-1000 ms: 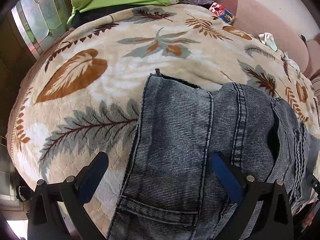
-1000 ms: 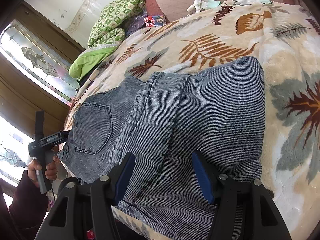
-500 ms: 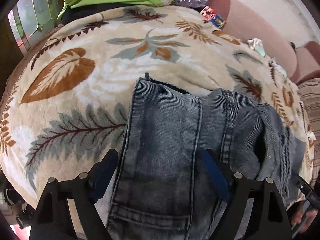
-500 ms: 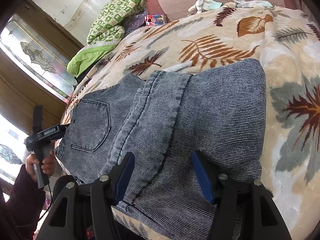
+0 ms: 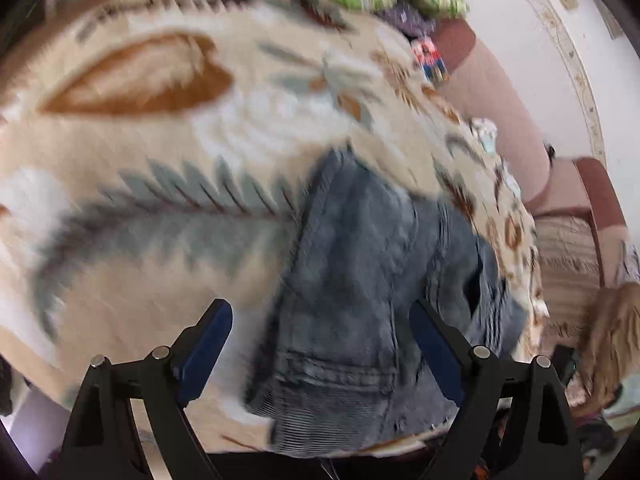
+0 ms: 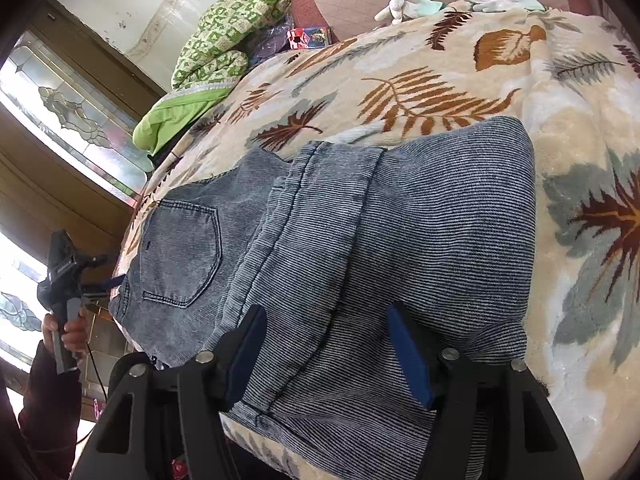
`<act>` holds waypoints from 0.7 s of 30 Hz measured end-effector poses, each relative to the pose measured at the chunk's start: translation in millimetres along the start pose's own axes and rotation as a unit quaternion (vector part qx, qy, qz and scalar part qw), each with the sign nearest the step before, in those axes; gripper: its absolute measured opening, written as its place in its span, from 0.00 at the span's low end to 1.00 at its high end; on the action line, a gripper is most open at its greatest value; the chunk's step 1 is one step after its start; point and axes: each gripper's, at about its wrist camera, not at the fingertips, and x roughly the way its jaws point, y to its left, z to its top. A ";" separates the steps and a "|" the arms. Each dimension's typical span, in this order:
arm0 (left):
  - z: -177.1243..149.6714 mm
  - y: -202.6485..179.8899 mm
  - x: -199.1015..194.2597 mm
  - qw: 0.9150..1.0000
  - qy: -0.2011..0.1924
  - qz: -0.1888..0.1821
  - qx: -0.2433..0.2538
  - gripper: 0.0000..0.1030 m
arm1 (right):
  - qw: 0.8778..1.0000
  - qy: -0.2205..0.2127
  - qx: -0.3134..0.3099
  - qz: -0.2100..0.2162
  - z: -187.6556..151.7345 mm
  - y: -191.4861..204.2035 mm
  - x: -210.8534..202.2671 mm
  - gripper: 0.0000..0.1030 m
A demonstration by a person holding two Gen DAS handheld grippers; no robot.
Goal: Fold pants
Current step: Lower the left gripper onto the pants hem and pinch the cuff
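Pants (image 6: 360, 248) folded into a thick grey-blue bundle on leaf-print blanket (image 6: 460, 92), back pocket (image 6: 180, 252) facing up at 9 o'clock in right wrist view, folded edge toward 3 o'clock. Same lie as half a second ago, no visible shift in cloth there.

Right gripper (image 6: 326, 350) poised over near edge of bundle at 6 o'clock, blue pads (image 6: 408, 356) spread wide, nothing pinched between them; same spread and spot as in previous frames.

Left gripper (image 5: 320, 356) also spread wide, pads (image 5: 206, 344) straddling pocket end of pants (image 5: 368, 300) without gripping it. Left wrist view now heavily smeared by motion, unlike sharp frame half a second back; blanket (image 5: 160, 140) swung so brown leaf sits at 10 o'clock, pants pushed toward 5 o'clock, wall and pink couch back (image 5: 500, 92) now exposed at 2 o'clock. Seen from right wrist view, left gripper (image 6: 100, 276) held off bed edge at 8 o'clock, in left hand (image 6: 66, 328), lower and closer to denim corner than a second ago.

Green quilt (image 6: 228, 40) bunched at 11 o'clock, white gloves (image 6: 408, 4) at 1 o'clock on couch back.
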 end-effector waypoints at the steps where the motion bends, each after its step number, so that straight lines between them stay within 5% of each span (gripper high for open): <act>1: -6.1 -5.0 7.6 1.000 0.005 0.009 0.013 0.88 | 1.000 0.000 -0.004 -0.003 -0.3 1.2 0.1 0.65; 5: -25.1 -33.7 12.6 0.992 -0.031 0.077 0.095 0.82 | 1.000 0.000 -0.008 -0.006 -1.2 3.4 0.5 0.66; 10: -30.0 -40.4 2.4 0.992 -0.045 0.069 0.095 0.42 | 1.000 -0.002 0.000 -0.001 -1.9 1.3 0.1 0.66; 15: -39.2 -43.5 -9.6 0.990 -0.066 0.077 0.100 0.33 | 1.000 -0.007 -0.002 0.005 -3.3 -1.6 -2.1 0.65; 17: -40.5 -38.9 -10.3 0.991 -0.064 0.074 0.091 0.37 | 1.000 -0.006 -0.002 0.008 -4.0 -3.0 -3.7 0.65; 18: -39.7 -37.2 -9.6 0.991 -0.063 0.079 0.085 0.49 | 1.000 -0.006 -0.001 0.010 -4.1 -3.8 -4.4 0.65; 19: -37.9 -34.7 -7.4 0.991 -0.061 0.089 0.077 0.73 | 1.000 -0.006 -0.001 0.011 -4.2 -4.1 -4.8 0.65; 21: -36.7 -28.6 3.4 0.992 -0.038 0.111 0.046 0.96 | 1.000 -0.007 0.000 0.013 -4.5 -4.8 -5.1 0.65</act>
